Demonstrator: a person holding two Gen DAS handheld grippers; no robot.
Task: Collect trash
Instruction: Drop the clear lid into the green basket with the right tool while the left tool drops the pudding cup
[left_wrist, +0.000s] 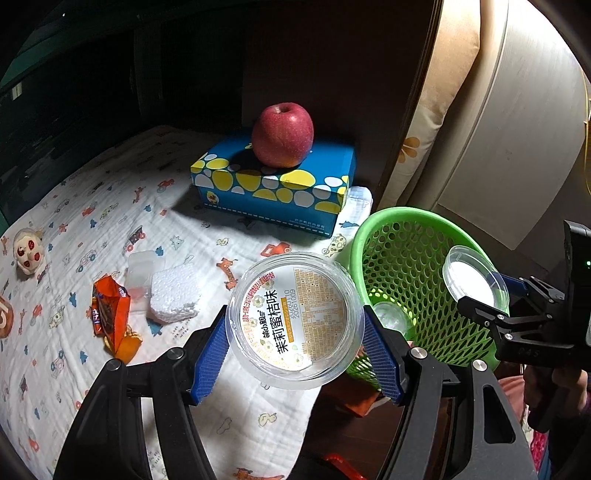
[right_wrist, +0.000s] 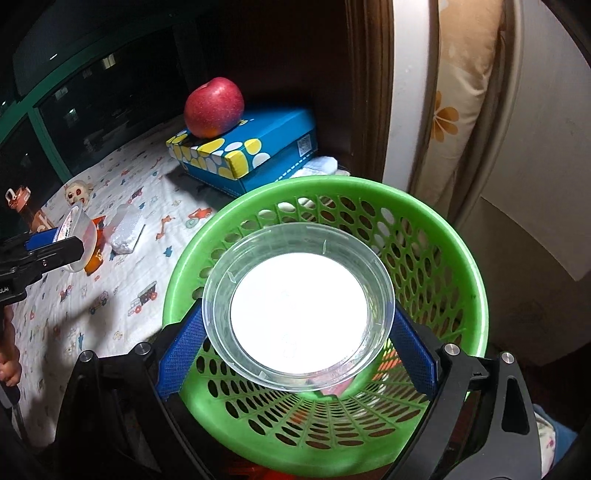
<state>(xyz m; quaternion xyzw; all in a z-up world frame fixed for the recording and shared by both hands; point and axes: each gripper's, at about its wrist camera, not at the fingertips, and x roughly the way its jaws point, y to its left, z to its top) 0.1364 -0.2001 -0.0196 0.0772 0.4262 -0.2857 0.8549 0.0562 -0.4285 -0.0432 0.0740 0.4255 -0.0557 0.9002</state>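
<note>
My left gripper (left_wrist: 295, 347) is shut on a clear plastic cup with a printed label (left_wrist: 295, 319), held above the bed just left of the green mesh basket (left_wrist: 406, 229). My right gripper (right_wrist: 295, 343) is shut on a clear plastic lid (right_wrist: 297, 314), held over the open mouth of the basket (right_wrist: 436, 229). The lid also shows in the left wrist view (left_wrist: 474, 278), and the cup in the right wrist view (right_wrist: 79, 238). On the bed lie an orange snack wrapper (left_wrist: 110, 317), a white foam block (left_wrist: 175, 293) and a clear plastic piece (left_wrist: 140, 267).
A red apple (left_wrist: 282, 134) sits on a blue tissue box (left_wrist: 273, 188) at the back. A small monkey toy (left_wrist: 27, 254) lies at the far left on the patterned sheet (left_wrist: 92, 369). A wooden headboard and pillow (left_wrist: 424, 147) rise to the right.
</note>
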